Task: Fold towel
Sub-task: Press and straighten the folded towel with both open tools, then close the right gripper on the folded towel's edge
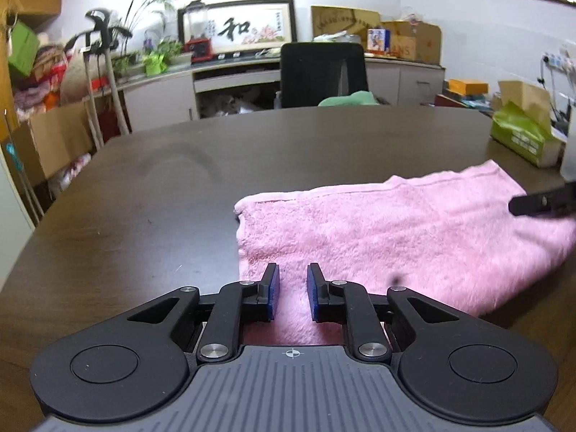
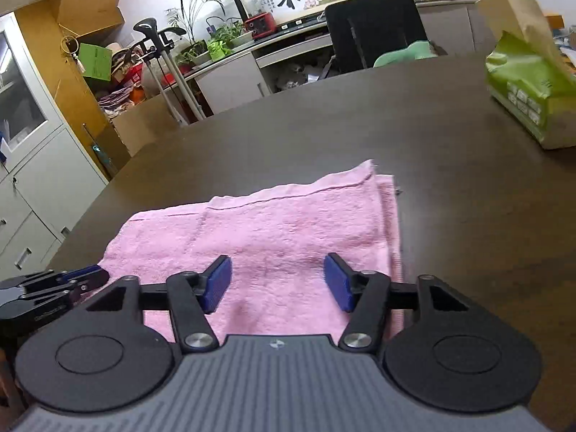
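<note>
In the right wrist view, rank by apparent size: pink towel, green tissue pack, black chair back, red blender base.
1. pink towel
2. black chair back and green tissue pack: look alike; the pack is cropped and nearer, so unranked
3. red blender base

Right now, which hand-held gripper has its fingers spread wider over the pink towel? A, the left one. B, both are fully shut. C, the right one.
C: the right hand-held gripper shows a broad gap between its blue pads above the pink towel, while the left hand-held gripper is open by only a narrow gap.
</note>
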### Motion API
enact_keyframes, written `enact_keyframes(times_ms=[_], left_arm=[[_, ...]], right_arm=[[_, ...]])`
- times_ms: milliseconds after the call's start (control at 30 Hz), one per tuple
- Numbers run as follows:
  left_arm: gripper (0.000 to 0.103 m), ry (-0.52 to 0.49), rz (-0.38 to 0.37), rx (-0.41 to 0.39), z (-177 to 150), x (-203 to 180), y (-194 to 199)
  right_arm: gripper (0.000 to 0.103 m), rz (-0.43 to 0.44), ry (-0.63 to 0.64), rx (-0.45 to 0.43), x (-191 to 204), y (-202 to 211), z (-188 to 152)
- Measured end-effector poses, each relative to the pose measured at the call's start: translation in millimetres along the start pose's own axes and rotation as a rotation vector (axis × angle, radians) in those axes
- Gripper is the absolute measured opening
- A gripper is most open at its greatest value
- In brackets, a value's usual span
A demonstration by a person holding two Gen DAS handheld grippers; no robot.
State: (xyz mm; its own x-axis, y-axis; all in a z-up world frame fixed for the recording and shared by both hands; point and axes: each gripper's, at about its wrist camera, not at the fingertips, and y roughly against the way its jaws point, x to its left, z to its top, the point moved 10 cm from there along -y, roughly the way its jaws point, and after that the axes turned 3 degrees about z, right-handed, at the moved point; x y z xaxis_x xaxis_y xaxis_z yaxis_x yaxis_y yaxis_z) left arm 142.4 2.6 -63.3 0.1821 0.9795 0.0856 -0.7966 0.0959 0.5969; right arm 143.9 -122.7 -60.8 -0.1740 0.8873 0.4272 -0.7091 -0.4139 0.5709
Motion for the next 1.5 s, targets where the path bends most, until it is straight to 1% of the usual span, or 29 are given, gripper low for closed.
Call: enact_keyframes(times_ms=[167, 200, 233, 300, 333, 400, 433, 500, 567, 633, 700, 800, 900, 967, 1133, 1167, 1233, 1267, 1333, 1400, 1433, 1500], left_arm=[[0.021, 0.037, -0.010, -0.005, 1.3, 9.6, 5.1], [0.021, 0.047, -0.001, -0.017, 2.4, 13.6, 8.2], [0.022, 0.052, 0.011, -0.041, 3.9, 17.8, 13.4], [0.023, 0.050, 0.014, -0.065, 3.6, 22.4, 21.4], [0.024, 0.047, 0.010, -0.065, 2.5, 23.5, 22.9], [0.024, 0.028, -0.001, -0.057, -2.1, 22.4, 24.2], [0.024, 0.007, -0.003, -0.046, -5.8, 20.4, 23.9], [0.025, -0.031, 0.006, -0.032, -10.9, 17.1, 22.5], [0.025, -0.077, 0.025, -0.032, -13.9, 11.9, 22.1], [0.026, -0.084, 0.027, -0.032, -14.5, 11.7, 21.7], [0.027, -0.076, 0.024, -0.031, -14.8, 13.0, 21.4], [0.027, -0.039, 0.012, -0.034, -10.8, 17.8, 22.9], [0.028, -0.003, 0.008, -0.048, -6.8, 23.4, 26.9], [0.029, 0.016, 0.003, -0.055, -5.2, 26.3, 29.2], [0.031, 0.016, -0.011, -0.064, -4.5, 22.0, 32.9], [0.031, 0.013, -0.013, -0.064, -4.8, 21.0, 33.3], [0.031, 0.002, -0.018, -0.065, -5.7, 17.4, 33.0], [0.031, -0.004, -0.019, -0.065, -6.6, 15.8, 32.7], [0.032, -0.020, -0.018, -0.062, -8.9, 12.6, 31.6], [0.032, -0.024, -0.019, -0.057, -9.8, 11.9, 30.5], [0.034, -0.024, -0.019, -0.056, -10.1, 11.7, 30.2], [0.042, -0.023, -0.018, -0.057, -10.5, 11.4, 30.1]], right_arm=[[0.058, -0.053, 0.069, -0.003, 4.6, 1.4, -2.5], [0.061, -0.065, 0.091, -0.005, 6.0, 1.2, -2.6], [0.067, -0.070, 0.108, -0.008, 7.4, 0.9, -2.5], [0.074, -0.087, 0.149, -0.028, 13.8, 5.6, -4.6], [0.074, -0.093, 0.162, -0.036, 16.6, 7.5, -6.7], [0.076, -0.096, 0.191, -0.056, 23.3, 15.6, -11.3], [0.079, -0.101, 0.198, -0.062, 25.1, 19.0, -12.5], [0.082, -0.109, 0.220, -0.050, 26.5, 21.3, -18.3], [0.083, -0.147, 0.255, -0.019, 25.3, 20.2, -27.4], [0.083, -0.193, 0.300, 0.001, 26.4, 15.7, -33.6], [0.083, -0.194, 0.306, -0.014, 29.5, 18.1, -32.0], [0.086, -0.173, 0.263, -0.049, 26.0, 30.6, -25.2], [0.087, -0.207, 0.200, -0.059, 10.0, 41.3, -22.8], [0.087, -0.205, 0.128, -0.053, -3.0, 47.3, -25.1], [0.088, -0.157, -0.043, -0.050, -30.1, 55.1, -30.4], [0.089, -0.132, -0.086, -0.054, -34.7, 54.5, -29.3], [0.093, -0.094, -0.133, -0.060, -38.5, 52.2, -26.7], [0.094, -0.079, -0.151, -0.058, -39.4, 50.5, -24.9], [0.099, -0.063, -0.165, -0.048, -39.2, 46.9, -23.5], [0.100, -0.059, -0.165, -0.035, -37.4, 43.3, -22.7], [0.100, -0.062, -0.160, -0.028, -36.3, 41.7, -22.2], [0.100, -0.068, -0.162, -0.015, -35.2, 37.3, -19.2]])
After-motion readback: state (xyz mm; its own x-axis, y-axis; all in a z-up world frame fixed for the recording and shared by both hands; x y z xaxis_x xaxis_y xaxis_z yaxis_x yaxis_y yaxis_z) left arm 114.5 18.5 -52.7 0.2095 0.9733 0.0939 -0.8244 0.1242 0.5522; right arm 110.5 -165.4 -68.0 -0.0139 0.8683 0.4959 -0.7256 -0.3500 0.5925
